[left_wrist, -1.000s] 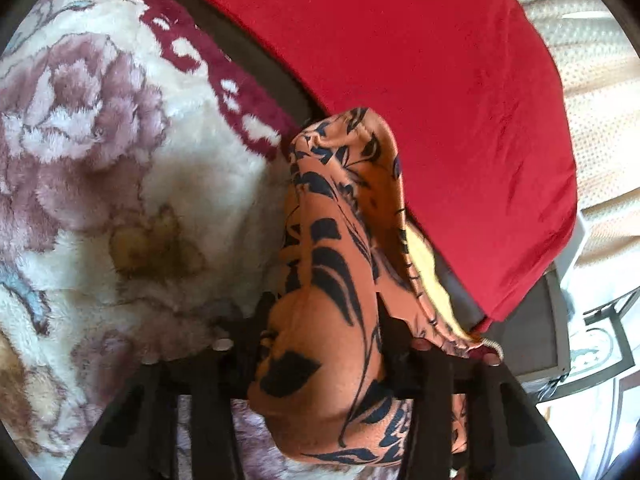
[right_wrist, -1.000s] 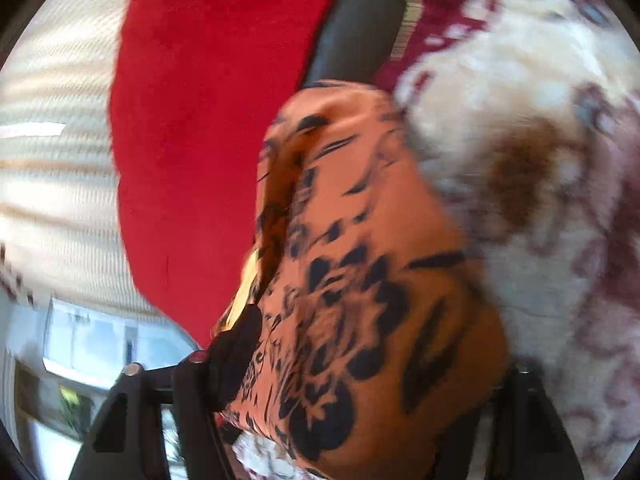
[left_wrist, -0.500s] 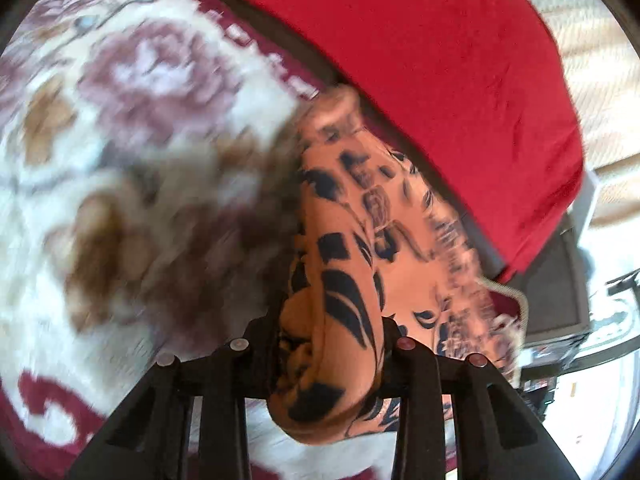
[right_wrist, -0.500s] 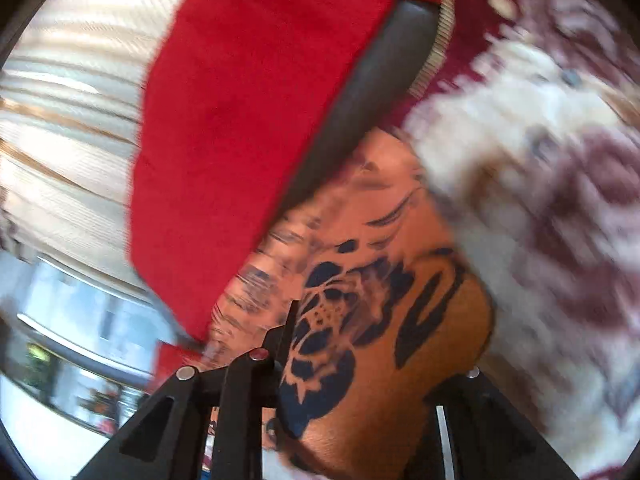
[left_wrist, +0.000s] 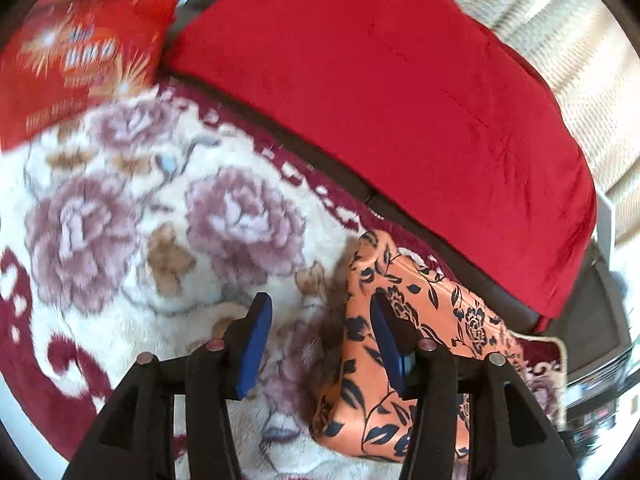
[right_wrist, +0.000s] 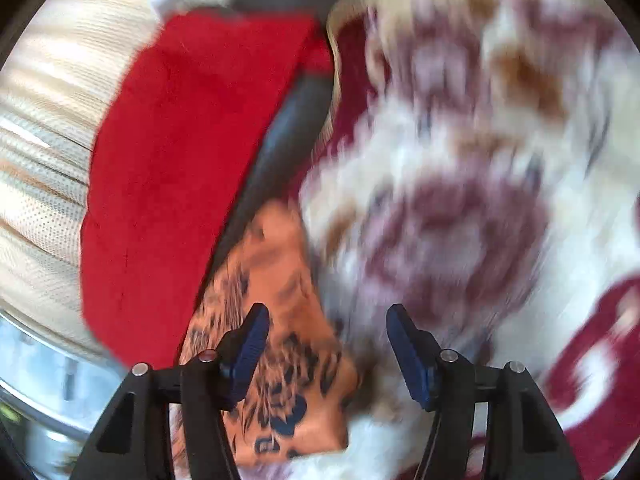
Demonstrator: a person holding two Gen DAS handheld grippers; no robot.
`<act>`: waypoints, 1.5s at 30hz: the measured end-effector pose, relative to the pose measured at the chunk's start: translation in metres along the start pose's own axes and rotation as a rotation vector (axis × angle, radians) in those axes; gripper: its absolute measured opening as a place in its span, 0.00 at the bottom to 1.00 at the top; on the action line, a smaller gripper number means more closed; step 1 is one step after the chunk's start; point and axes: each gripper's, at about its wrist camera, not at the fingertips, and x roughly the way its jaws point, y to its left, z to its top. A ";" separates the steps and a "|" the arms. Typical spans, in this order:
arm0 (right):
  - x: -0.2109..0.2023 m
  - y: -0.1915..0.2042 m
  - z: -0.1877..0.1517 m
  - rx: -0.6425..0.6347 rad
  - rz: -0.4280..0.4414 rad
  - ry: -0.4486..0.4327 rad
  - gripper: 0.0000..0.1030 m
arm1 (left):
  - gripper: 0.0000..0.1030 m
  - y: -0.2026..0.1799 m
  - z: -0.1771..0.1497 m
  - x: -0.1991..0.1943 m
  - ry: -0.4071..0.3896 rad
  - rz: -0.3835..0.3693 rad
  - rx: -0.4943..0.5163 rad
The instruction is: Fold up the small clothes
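An orange garment with a dark leaf print (left_wrist: 404,320) lies folded on the fluffy flowered blanket (left_wrist: 160,220), close to the red cushion. My left gripper (left_wrist: 320,344) is open and empty; its right finger stands over the garment's left edge. In the right wrist view the same garment (right_wrist: 280,340) lies below and left of my right gripper (right_wrist: 324,348), which is open and empty. That view is blurred by motion.
A large red cushion (left_wrist: 400,80) lies along the dark sofa seat edge (left_wrist: 400,216) behind the garment. A red printed bag (left_wrist: 68,60) sits at the far left. Cream curtains (left_wrist: 560,20) hang behind. A glass table (left_wrist: 600,380) stands at the right.
Both grippers have let go of the orange garment and opened. The garment has dropped onto the blanket, and both grippers have pulled back from it.
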 end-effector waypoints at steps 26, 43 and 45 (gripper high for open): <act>0.178 0.124 0.005 -0.380 -0.123 0.270 0.34 | 0.88 -0.098 -0.018 0.148 0.243 0.195 0.343; 0.074 0.133 -0.056 -0.513 0.013 0.217 0.42 | 0.88 -0.096 -0.051 0.082 0.101 0.167 0.394; 0.079 0.121 -0.068 -0.498 -0.005 0.254 0.64 | 0.88 -0.100 -0.060 0.084 0.084 0.201 0.452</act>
